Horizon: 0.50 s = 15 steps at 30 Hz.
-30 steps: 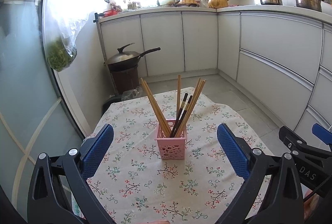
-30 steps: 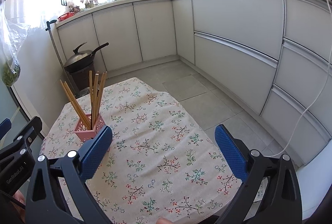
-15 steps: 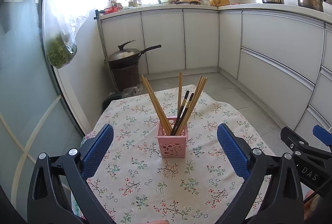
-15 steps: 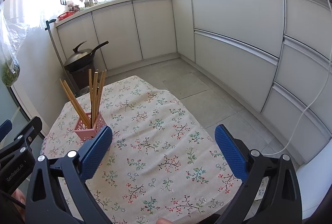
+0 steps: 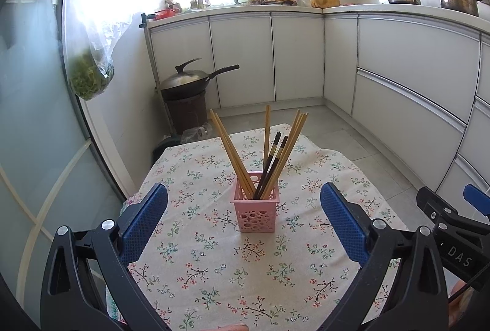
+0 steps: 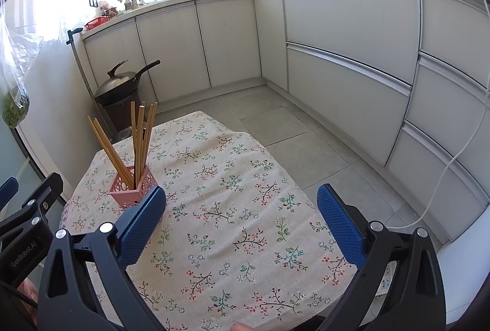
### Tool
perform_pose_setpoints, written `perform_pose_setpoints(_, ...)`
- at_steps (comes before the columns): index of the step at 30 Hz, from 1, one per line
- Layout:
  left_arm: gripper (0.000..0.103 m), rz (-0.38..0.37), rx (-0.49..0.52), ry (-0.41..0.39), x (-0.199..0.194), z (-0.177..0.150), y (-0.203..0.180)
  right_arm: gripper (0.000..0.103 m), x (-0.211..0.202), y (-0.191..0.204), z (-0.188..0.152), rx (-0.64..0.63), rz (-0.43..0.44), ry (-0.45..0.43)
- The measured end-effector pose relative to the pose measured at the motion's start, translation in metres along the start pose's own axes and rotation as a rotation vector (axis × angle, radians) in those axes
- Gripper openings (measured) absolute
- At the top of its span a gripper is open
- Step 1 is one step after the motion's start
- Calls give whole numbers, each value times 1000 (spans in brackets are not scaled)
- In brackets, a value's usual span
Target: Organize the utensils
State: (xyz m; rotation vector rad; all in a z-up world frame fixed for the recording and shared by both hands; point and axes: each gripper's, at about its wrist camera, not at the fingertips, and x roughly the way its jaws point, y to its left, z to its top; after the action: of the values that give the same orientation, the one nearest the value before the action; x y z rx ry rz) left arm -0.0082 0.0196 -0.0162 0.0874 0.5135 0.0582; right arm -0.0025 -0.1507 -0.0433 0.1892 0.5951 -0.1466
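Kitchen floor space holds a small table under a floral tablecloth (image 5: pixel 214 254), and this is the work surface.

1. Nearest to the cameras: the left gripper (image 5: pixel 244 216) and the right gripper (image 6: pixel 241 220) both hover over the near edge of the cloth. Each has its blue pads spread wide. Neither holds anything. Neither touches the holder.

2. Mid-table: a pink perforated holder (image 5: pixel 255 210) stands upright on the cloth. It lies directly ahead of the left gripper, between the lines of its two fingers but farther out. In the right wrist view it sits at the left, partly behind the left pad.

3. Contents: light wooden chopsticks (image 5: pixel 232 153) fan outward from the holder, and a dark pair (image 5: pixel 272 159) stands among them. The exact count cannot be read reliably.

4. Rest of the cloth: no loose utensil is visible in either view. The strip beneath the gripper bodies is hidden.

5. Far field: a lidded wok (image 5: pixel 186 79) rests on a dark stand by white cabinets (image 5: pixel 297 58).

Status judgement: the sorting appears complete or nearly so. Every visible utensil is already in the holder. Remaining work, if any, is likely only a tidying of the splayed chopsticks.
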Motion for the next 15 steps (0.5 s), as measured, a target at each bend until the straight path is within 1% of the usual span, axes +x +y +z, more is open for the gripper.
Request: perform_pose_setpoints(15, 96, 4, -3, 1, 0, -1, 2, 96, 1, 0, -1, -2, 0, 3)
